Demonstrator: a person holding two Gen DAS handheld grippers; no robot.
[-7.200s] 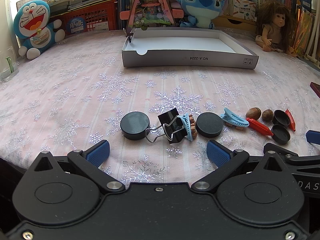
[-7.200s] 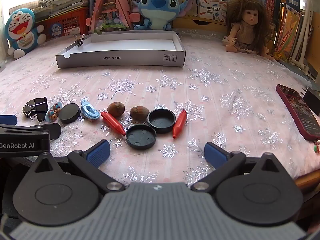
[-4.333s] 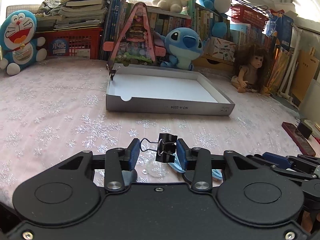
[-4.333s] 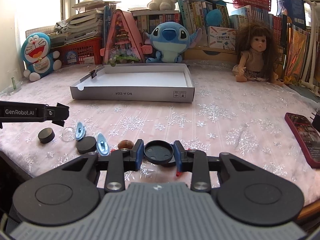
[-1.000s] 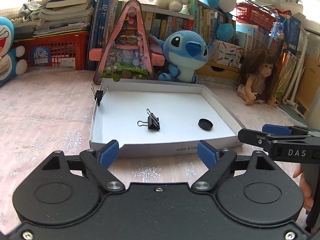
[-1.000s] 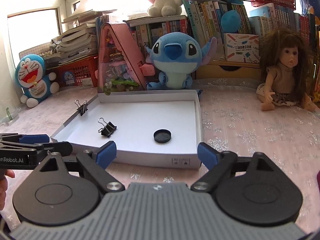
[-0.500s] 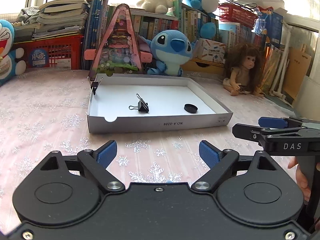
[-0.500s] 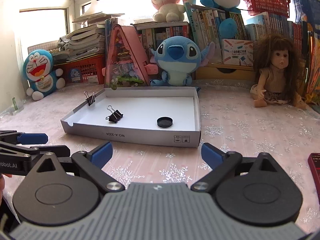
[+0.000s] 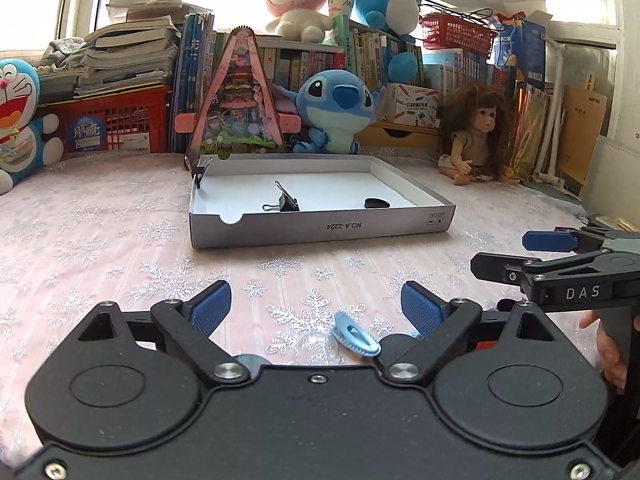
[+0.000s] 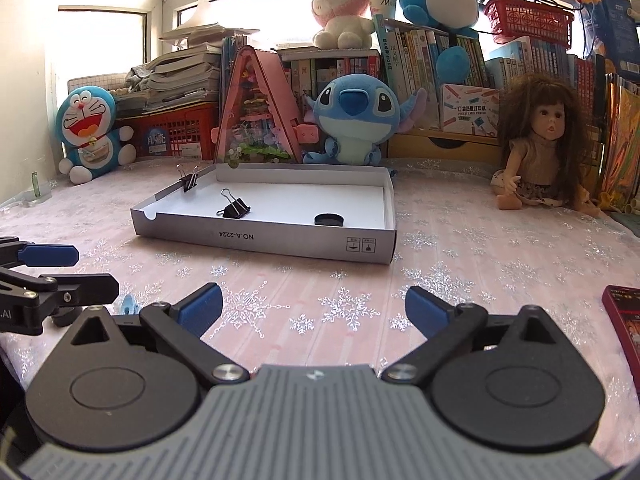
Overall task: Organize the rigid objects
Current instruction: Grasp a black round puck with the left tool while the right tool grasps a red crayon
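the left gripper (image 9: 316,306) hangs low over the tablecloth (image 9: 100,240) with its blue pads set wide apart; its jaws have just been opening and nothing is gripped between them. just under its near edge the left view shows a pale blue hair clip (image 9: 354,336) lying on the cloth, with the rim of a dark round piece (image 9: 396,346) beside it, partly hidden by the gripper body. the right view catches only a sliver of a blue clip (image 10: 128,304) at its left edge.

the right gripper (image 10: 314,306) also stands wide apart and empty, its jaws likewise having just been opening, with only bare cloth between the pads. each view shows the other gripper from the side: the right one enters the left view from the right edge, with a person's fingers (image 9: 608,352) on its handle, which the right view does not show.

well ahead of both lies the shallow white cardboard tray (image 10: 280,240). inside it rest a black binder clip (image 10: 236,208) and a black round cap (image 10: 329,220), apart from each other. a second binder clip (image 10: 189,180) is clamped upright on the tray's left wall; the right view shows it clearly, the left view only edge-on.

only the right view shows a dark red flat object (image 10: 624,320) at the cloth's right edge. soft toys, a doll (image 10: 540,144) and books line the back.
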